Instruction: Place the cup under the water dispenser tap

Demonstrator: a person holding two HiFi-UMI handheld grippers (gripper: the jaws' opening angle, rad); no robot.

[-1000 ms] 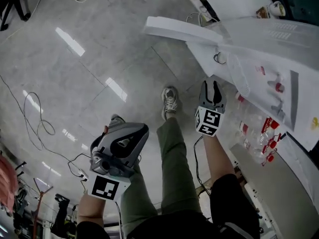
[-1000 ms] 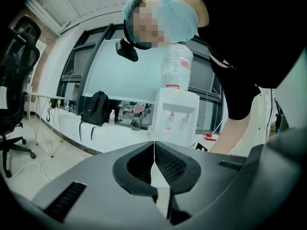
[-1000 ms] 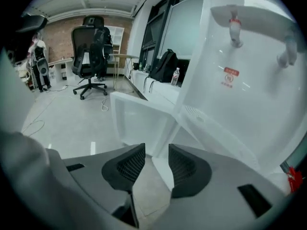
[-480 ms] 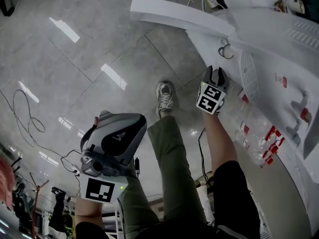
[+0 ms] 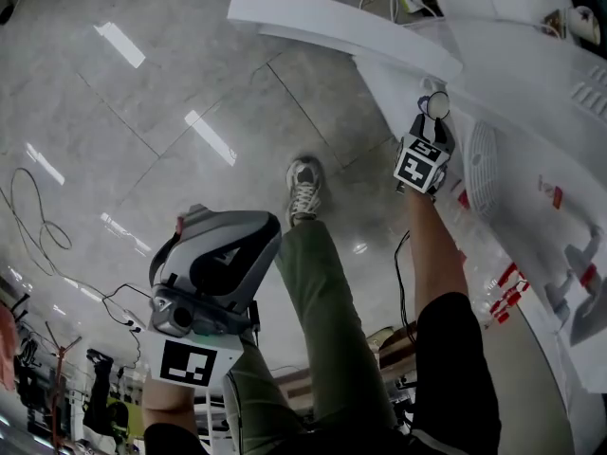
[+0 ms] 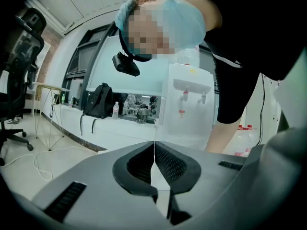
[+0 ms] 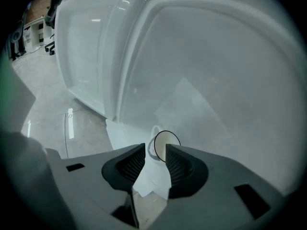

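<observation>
A small white cup [image 5: 437, 104] with a dark rim lies on its side on the white tabletop [image 5: 341, 22]; in the right gripper view the cup [image 7: 162, 144] shows its round mouth. My right gripper [image 5: 430, 126] is open, its tips [image 7: 155, 150] right at the cup, the rim showing in the gap. The white water dispenser [image 5: 531, 207] stands at the right, its taps [image 5: 580, 254] lower down. In the left gripper view the dispenser [image 6: 191, 107] is far off. My left gripper [image 5: 190, 221] hangs low at the left, shut [image 6: 154, 145] on nothing.
Clear bottles with red caps [image 5: 507, 287] sit beside the dispenser. My leg and shoe [image 5: 302, 190] are on the tiled floor, with cables [image 5: 38, 226] at the left. An office chair [image 6: 19, 56] and a black backpack [image 6: 98, 107] show in the left gripper view.
My right gripper has moved forward and up to the cup on the white table. The head view has swung to follow. The left gripper has stayed low and shut.
</observation>
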